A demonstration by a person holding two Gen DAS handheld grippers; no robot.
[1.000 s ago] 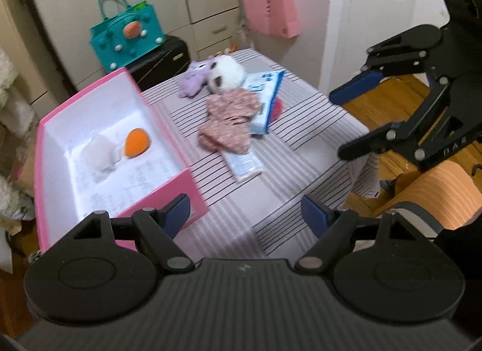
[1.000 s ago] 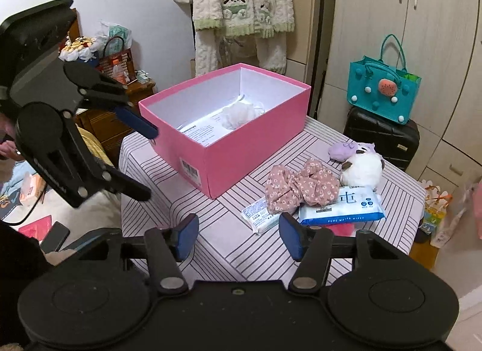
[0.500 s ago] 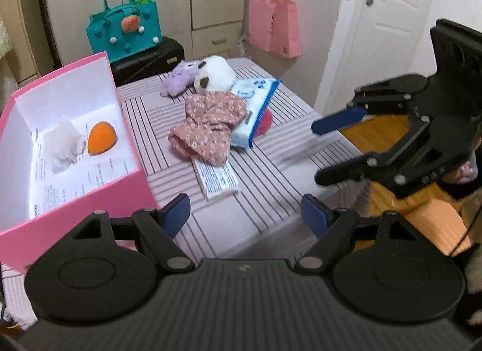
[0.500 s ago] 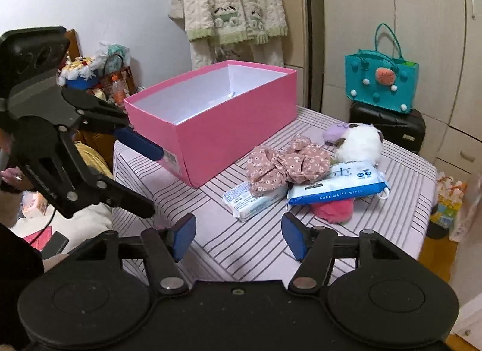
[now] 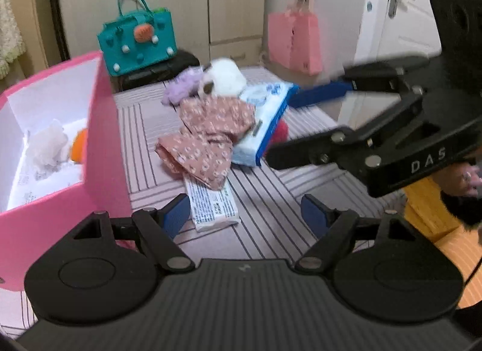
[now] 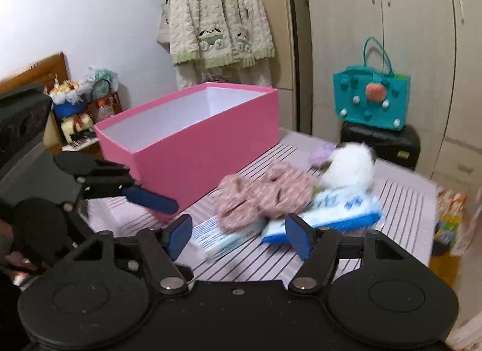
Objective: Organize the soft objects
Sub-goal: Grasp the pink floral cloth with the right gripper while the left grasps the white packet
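The left tongs [image 5: 245, 215] are held released above the near edge of the striped table [image 5: 265, 194], with nothing between the pads. The right tongs [image 6: 238, 236] are opening and are likewise empty. The pink floral cloth [image 5: 208, 137] is found near the table's middle, lying partly on a small tissue pack [image 5: 214, 206] and touching a blue wipes pack [image 5: 262, 121]. A white plush [image 5: 223, 78] is placed toward the far edge. The pink box [image 6: 192, 140] occupies the left edge.
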